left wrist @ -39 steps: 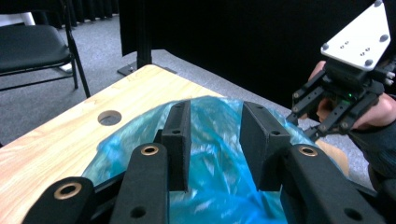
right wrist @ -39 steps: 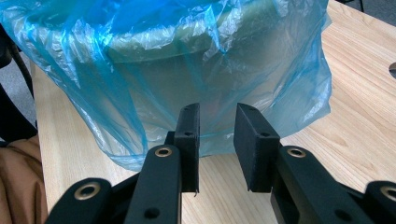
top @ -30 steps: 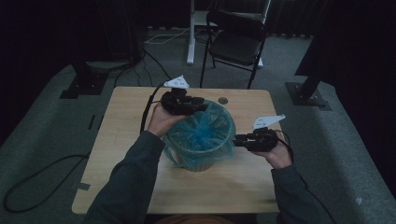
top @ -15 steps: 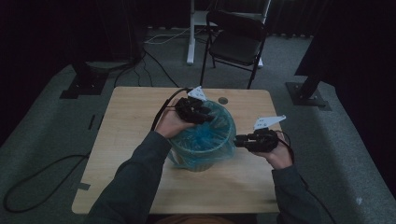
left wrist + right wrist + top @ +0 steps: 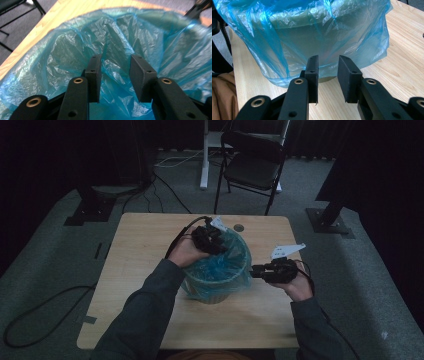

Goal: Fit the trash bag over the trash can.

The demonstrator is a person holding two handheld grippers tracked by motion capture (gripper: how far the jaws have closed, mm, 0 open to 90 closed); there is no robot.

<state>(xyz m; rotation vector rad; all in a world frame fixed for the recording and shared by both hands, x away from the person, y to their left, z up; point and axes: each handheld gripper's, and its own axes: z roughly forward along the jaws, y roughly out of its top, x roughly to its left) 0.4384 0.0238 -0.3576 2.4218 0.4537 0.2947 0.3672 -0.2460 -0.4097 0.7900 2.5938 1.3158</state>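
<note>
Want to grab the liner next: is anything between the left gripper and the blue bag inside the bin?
Nothing visible. The left gripper hangs over the bin's mouth, jaws open, with the blue bag right ahead of them and a crumpled fold rising in the gap. The right gripper waits outside the bin's wall.

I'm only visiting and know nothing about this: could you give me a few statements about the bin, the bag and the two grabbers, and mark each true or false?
1. A blue plastic bag lines the bin. True.
2. The left gripper points into the bag's opening. True.
3. The right gripper clamps the bag's hem. False: its jaws stand apart beside the bin, pinching nothing.
4. The bin stands on the floor. False: it stands on the wooden table.
5. A folding chair stands beyond the table. True.
</note>
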